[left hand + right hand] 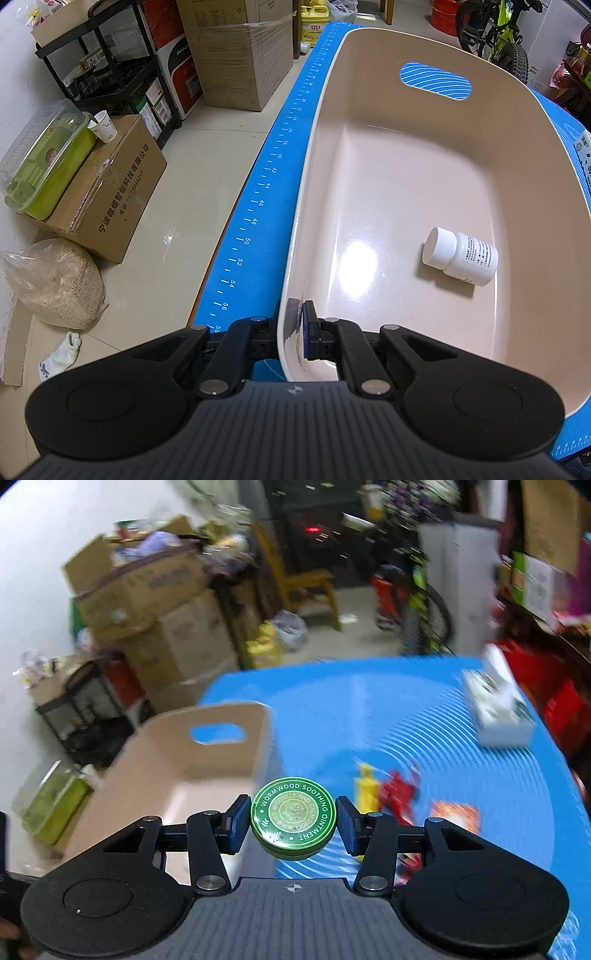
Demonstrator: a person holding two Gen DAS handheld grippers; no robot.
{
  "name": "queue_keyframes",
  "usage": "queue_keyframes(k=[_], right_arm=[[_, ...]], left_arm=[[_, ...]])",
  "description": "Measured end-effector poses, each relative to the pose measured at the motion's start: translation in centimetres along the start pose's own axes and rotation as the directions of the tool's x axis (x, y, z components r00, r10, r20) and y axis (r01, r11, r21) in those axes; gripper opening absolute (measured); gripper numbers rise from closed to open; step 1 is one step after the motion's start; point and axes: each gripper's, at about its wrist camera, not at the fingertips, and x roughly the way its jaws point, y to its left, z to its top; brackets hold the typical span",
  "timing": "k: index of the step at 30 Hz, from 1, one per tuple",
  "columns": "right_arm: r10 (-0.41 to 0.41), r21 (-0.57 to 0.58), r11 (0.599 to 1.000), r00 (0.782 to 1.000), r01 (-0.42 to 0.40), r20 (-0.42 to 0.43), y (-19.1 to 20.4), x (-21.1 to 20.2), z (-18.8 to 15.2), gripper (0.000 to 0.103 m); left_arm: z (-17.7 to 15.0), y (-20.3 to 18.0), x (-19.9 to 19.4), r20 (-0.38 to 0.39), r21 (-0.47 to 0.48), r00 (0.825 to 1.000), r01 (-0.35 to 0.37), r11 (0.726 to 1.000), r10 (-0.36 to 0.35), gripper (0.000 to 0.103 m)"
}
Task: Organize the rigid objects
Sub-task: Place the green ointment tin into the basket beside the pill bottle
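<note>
From the left wrist view, the left tongs (293,334) are pinching the near wall of the beige plastic bin (295,236), one pad outside the wall and one inside. The bin sits on the blue ruled mat (255,221) covering the tabletop. Inside the bin, a small white plastic pill bottle with a ribbed cap (460,255) lies on its side toward the right part of the floor, well apart from the tongs. Beyond the mat's left edge, on the floor, stand a brown cardboard box (110,195) carrying a green lidded container (48,162) and a paper cup (103,127), with a clear bag of grain (55,284) just beside it.

From the right wrist view, which is blurred, the right tongs (293,819) are pinching a round green ointment tin (293,818) by its sides, lid face tilted toward the camera. The tin is held above the mat, just right of the bin's open top. Farther right on the mat lie a yellow item (365,790), a red item (399,797) and an orange-and-white packet (456,816), too smeared to identify, and a white box (498,709) near the far edge.
</note>
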Motion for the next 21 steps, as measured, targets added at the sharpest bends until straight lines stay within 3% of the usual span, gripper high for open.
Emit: queue_keyframes(k=[7, 14, 21], right_arm=[[0.085, -0.106, 0.99, 0.995, -0.091, -0.061, 5.4, 2.8, -0.3, 0.055], [0.062, -0.197, 0.974, 0.972, -0.108, -0.228, 9.0, 7.1, -2.7, 0.055], [0.038, -0.279, 0.952, 0.953, -0.126, -0.302, 11.0, 8.1, -4.8, 0.054]], left_arm=[[0.0, -0.1, 0.0, 0.0, 0.001, 1.0, -0.001, 1.0, 0.001, 0.01], [0.0, 0.0, 0.0, 0.0, 0.001, 1.0, -0.001, 1.0, 0.001, 0.01], [0.1, 0.1, -0.1, -0.001, 0.003, 1.0, 0.0, 1.0, 0.0, 0.01]])
